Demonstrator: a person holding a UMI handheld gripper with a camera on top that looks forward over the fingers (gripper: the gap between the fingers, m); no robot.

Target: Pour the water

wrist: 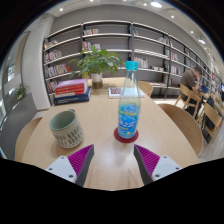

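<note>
A clear water bottle (129,103) with a blue label and teal cap stands upright on a red coaster (123,135) on the round wooden table (100,125). To its left sits a pale patterned ceramic cup (67,128). My gripper (113,162) is open, its purple pads (80,160) spread wide with only bare tabletop between them. The bottle stands just ahead of the fingers, slightly right of their middle, and the cup lies ahead and to the left.
A potted green plant (97,63) and a stack of books (71,92) stand at the table's far side, with a magazine (115,92) near them. Wooden chairs (187,97) stand to the right, bookshelves (130,45) behind.
</note>
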